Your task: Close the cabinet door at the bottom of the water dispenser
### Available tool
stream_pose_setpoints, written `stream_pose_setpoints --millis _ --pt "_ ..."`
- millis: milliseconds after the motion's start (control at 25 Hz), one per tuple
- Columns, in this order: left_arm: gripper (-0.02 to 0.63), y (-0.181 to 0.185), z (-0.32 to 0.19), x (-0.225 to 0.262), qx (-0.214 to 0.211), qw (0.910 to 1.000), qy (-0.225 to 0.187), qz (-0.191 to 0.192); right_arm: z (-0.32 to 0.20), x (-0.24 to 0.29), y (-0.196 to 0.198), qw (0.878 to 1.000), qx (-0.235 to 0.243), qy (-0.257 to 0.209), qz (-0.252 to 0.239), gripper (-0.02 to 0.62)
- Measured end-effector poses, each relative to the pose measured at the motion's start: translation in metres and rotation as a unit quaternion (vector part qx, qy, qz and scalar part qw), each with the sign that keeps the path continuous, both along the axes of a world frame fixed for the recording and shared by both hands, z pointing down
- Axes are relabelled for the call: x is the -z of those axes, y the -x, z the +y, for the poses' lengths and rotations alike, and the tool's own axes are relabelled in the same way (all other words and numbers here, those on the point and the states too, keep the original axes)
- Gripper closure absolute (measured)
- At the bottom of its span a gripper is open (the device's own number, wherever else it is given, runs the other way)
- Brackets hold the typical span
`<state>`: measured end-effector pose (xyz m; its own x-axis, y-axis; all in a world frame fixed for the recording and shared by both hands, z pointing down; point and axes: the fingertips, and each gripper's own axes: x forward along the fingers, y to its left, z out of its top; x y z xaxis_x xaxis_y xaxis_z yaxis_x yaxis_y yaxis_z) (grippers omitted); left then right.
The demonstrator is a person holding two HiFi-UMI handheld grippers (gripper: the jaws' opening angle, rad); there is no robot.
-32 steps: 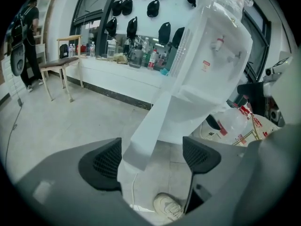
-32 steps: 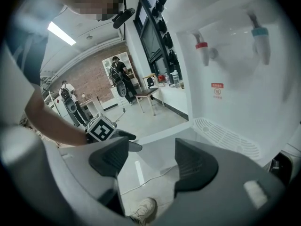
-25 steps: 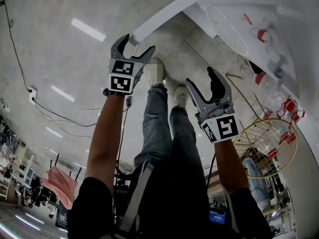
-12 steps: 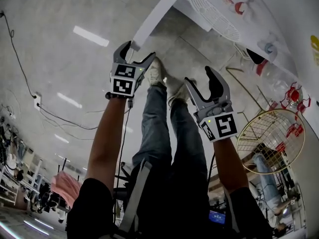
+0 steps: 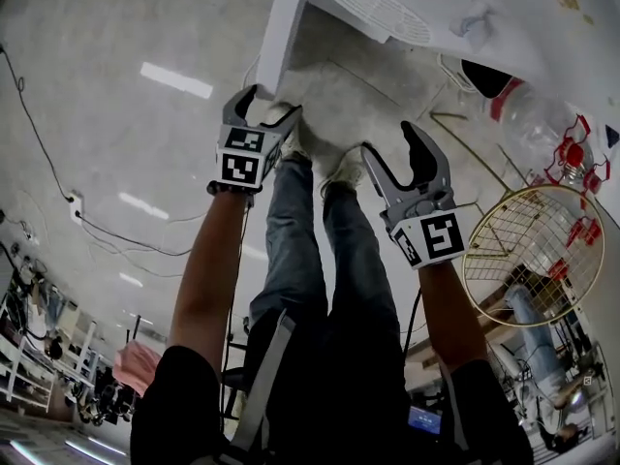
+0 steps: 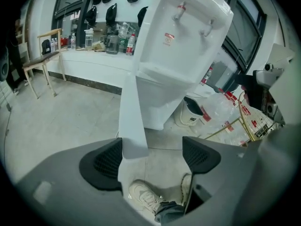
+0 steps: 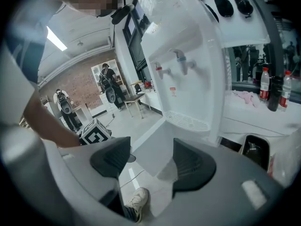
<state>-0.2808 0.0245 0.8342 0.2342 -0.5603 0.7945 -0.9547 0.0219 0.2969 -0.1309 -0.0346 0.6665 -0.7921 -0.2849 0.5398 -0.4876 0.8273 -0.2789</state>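
- While the door (image 6: 132,117) hangs open off the foot of the dispenser (image 6: 181,51), its free edge stands between the spread jaws of the left hand-held gripper (image 6: 153,155). It sits close against the left pad, though I can't quite say whether it touches.
- The right hand-held gripper (image 7: 150,159) is spread as well, with nothing between its jaws, and it is held off to the side of the door.
- One risk: pushed by a single pad, the thin edge could slip out from between the jaws, leaving the door ajar.
- Another risk: a hard shove could slam the panel so that it bounces open, or rock the dispenser.
- A third risk: the person's shoes (image 6: 146,196) stand just below the door's edge, so a foot could block the swing.
- Count: one door, one dispenser with two taps (image 6: 180,11), two hand-held grippers, two shoes.
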Motion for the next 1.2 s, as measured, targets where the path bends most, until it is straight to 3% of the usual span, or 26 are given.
stream_pose_setpoints --millis 560,1200 --pt "0.199 -0.073 -0.018 0.005 -0.047 0.9988 0.016 0.007 -0.01 0.0 -0.079 0.997 -0.07 0.0 -0.02 0.321" --pt "0.212 -0.13 -0.052 0.011 -0.055 0.9982 0.008 0.025 -0.019 -0.007 -0.157 0.992 -0.123 0.002 -0.007 0.334"
